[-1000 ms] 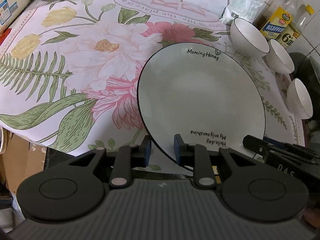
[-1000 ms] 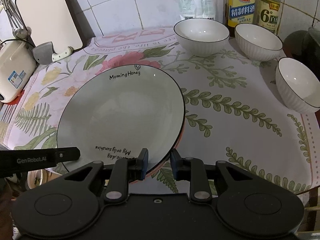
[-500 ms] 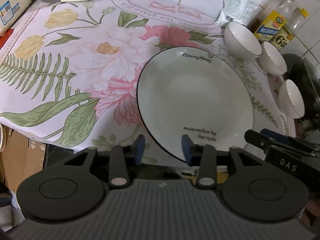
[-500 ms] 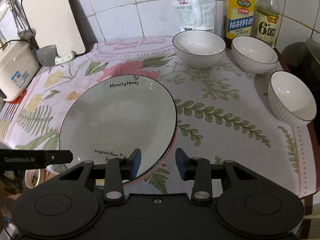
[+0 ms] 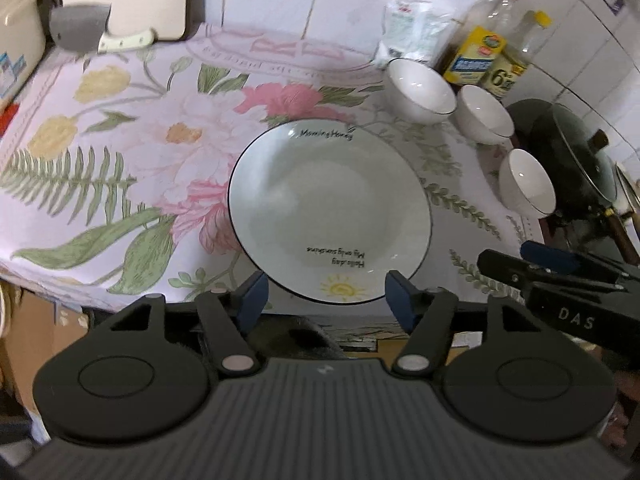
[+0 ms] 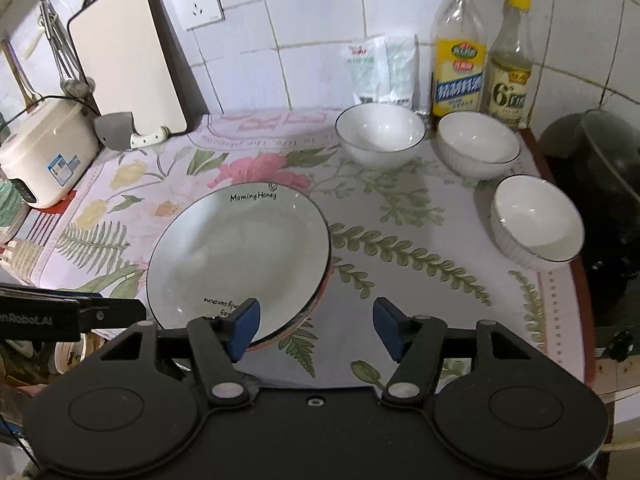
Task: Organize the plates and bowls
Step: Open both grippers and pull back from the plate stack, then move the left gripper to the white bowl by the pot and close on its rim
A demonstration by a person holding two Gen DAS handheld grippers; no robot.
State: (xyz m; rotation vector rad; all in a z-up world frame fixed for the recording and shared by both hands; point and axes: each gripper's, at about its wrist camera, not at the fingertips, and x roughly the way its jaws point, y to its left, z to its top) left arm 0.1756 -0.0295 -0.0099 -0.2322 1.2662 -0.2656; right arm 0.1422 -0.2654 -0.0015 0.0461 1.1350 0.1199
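Note:
A white plate with a black rim and printed words lies on the floral cloth, and a pink edge shows under it. My left gripper hangs above its near rim with the jaws opening. The blue pads are clear of the plate. My right gripper is over the plate's right near edge, jaws also opening, nothing pressed between them. Three white bowls stand apart at the back right.
A black pot with a glass lid sits at the right edge. Two bottles and bags line the tiled wall. At the back left are a cutting board, a cleaver and a rice cooker.
Both grippers opened off the plate's near rim and rose away from it. The plate stays flat on the cloth.

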